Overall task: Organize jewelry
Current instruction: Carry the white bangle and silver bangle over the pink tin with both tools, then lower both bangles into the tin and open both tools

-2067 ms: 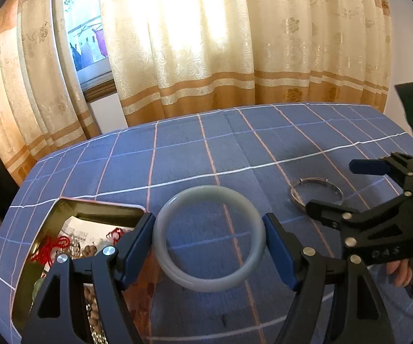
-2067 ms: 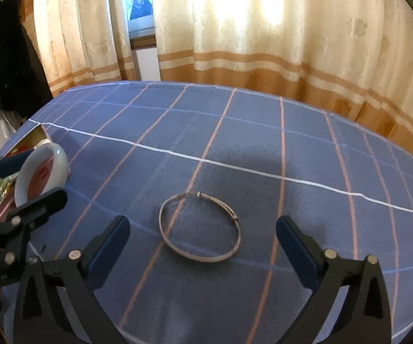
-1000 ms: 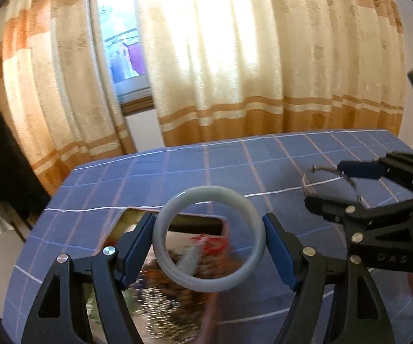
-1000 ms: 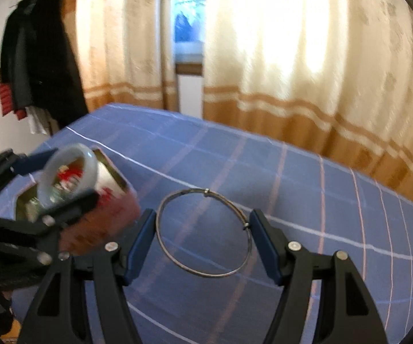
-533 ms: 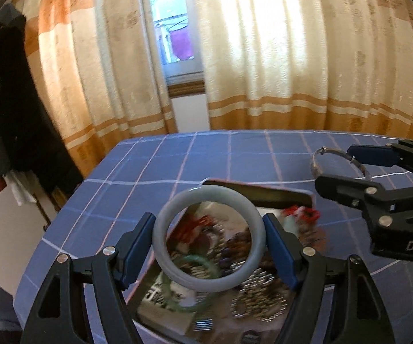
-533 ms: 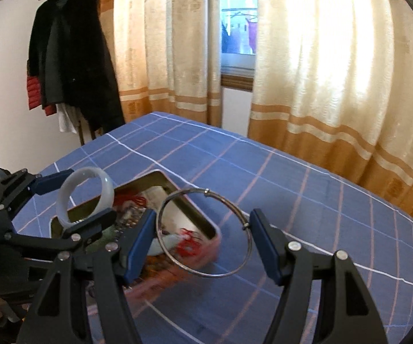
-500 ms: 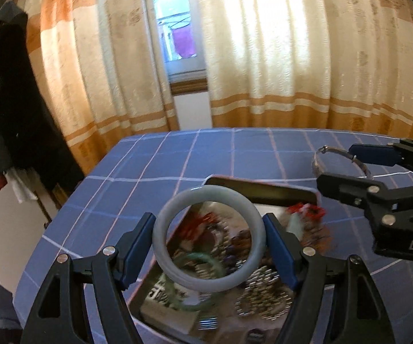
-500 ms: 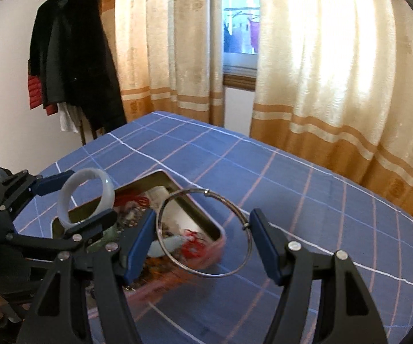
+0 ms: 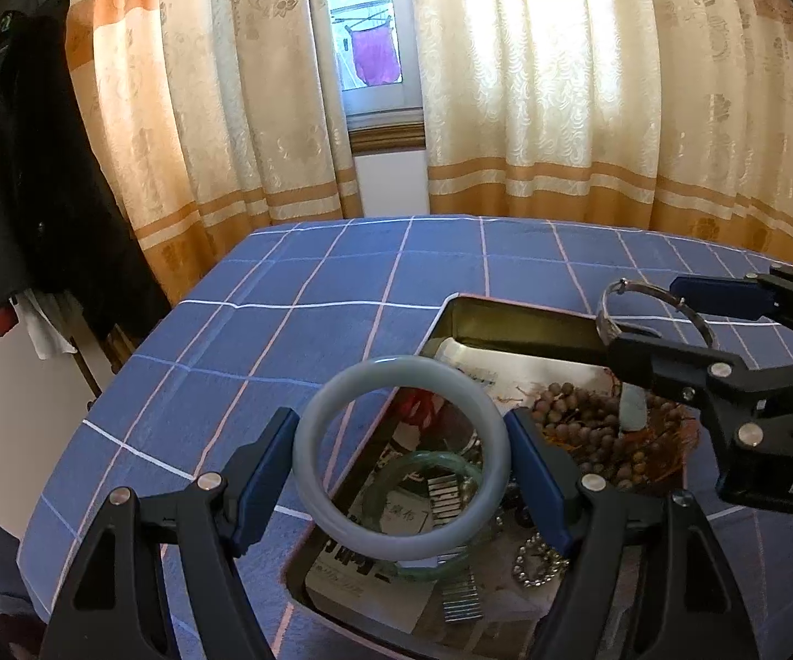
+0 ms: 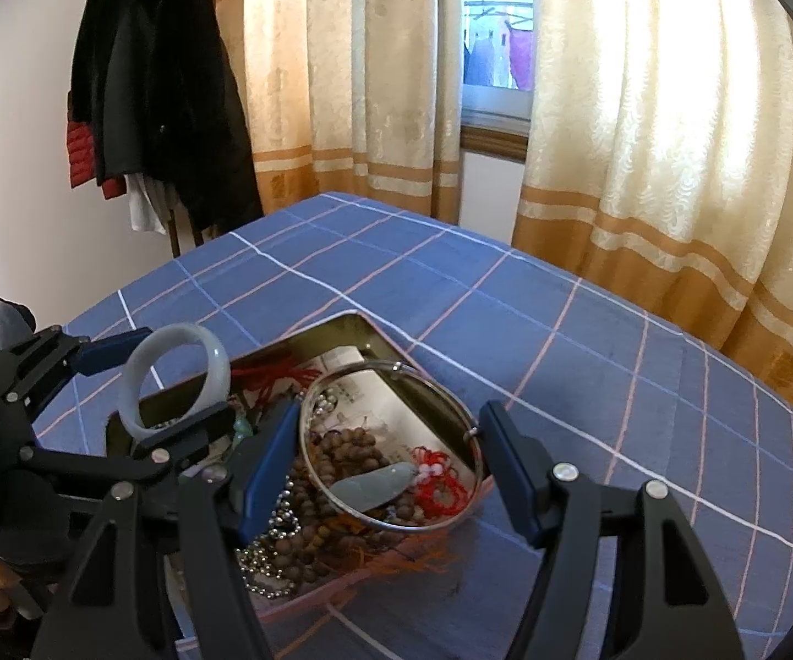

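Observation:
A pale grey-white jade bangle [image 9: 403,367] is clamped across its width by my left gripper [image 9: 402,440], which is shut on it. It hangs over the near left part of an open metal tin [image 9: 506,319]. My right gripper [image 10: 390,440] is shut on a thin silver bangle [image 10: 429,379], held over the tin [image 10: 363,330]. The right wrist view shows the left gripper [image 10: 170,390] and its jade bangle [image 10: 220,363] at the left. The right gripper [image 9: 666,319] and the silver bangle [image 9: 605,313] reach in from the right of the left wrist view.
The tin holds wooden beads [image 9: 578,418], a green bangle [image 9: 424,459], a jade pendant [image 10: 374,481], red cords and a silver bead chain. It lies on a blue checked tablecloth [image 9: 313,330]. Curtains [image 9: 534,110] hang behind the table, with dark coats [image 10: 165,82] to the left.
Both grippers have swung left with their bangles, from over bare cloth to above the tin. The tin now fills the lower part of both views.

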A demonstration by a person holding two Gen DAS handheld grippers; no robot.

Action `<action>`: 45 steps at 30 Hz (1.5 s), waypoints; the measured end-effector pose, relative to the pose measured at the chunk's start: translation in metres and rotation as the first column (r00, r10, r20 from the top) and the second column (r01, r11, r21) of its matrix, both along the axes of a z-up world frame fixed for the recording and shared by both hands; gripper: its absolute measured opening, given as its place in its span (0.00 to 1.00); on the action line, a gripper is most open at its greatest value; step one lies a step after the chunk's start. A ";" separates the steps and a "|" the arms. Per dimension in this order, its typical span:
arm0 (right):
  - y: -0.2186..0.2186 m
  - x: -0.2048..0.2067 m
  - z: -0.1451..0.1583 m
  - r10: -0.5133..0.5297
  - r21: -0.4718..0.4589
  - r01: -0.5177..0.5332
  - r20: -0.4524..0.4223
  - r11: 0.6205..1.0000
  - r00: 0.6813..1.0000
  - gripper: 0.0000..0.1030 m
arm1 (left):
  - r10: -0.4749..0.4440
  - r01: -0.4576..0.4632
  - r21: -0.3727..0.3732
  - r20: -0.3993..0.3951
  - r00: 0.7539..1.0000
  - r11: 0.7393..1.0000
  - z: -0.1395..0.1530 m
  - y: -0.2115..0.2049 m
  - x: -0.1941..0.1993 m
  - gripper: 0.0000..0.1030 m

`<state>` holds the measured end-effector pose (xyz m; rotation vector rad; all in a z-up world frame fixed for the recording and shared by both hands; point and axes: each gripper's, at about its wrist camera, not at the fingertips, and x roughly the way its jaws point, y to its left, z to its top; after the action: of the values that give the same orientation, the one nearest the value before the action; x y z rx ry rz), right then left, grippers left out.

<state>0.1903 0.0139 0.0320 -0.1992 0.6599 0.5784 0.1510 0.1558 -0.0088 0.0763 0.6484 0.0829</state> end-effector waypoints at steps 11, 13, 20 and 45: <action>0.006 -0.001 -0.011 0.015 -0.002 -0.015 -0.025 1.000 1.000 0.68 | 0.007 -0.007 -0.009 -0.034 0.999 1.000 -0.012 0.004 0.001 0.74; 0.009 -0.002 -0.014 0.020 -0.009 -0.020 -0.029 1.000 0.999 0.68 | 0.007 -0.007 -0.005 -0.035 0.999 1.000 -0.013 0.003 0.000 0.74; 0.009 -0.003 -0.018 0.021 -0.020 -0.021 -0.035 1.000 0.999 0.68 | -0.002 0.002 -0.001 -0.043 0.999 1.000 -0.014 0.000 0.001 0.74; 0.000 -0.008 -0.013 0.030 0.060 -0.028 -0.039 0.998 0.999 0.78 | 0.046 -0.046 -0.022 -0.026 0.999 0.999 -0.004 0.005 -0.010 0.76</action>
<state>0.1824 0.0139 0.0190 -0.1418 0.6779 0.6306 0.1413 0.1605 -0.0124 0.0410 0.6762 0.1193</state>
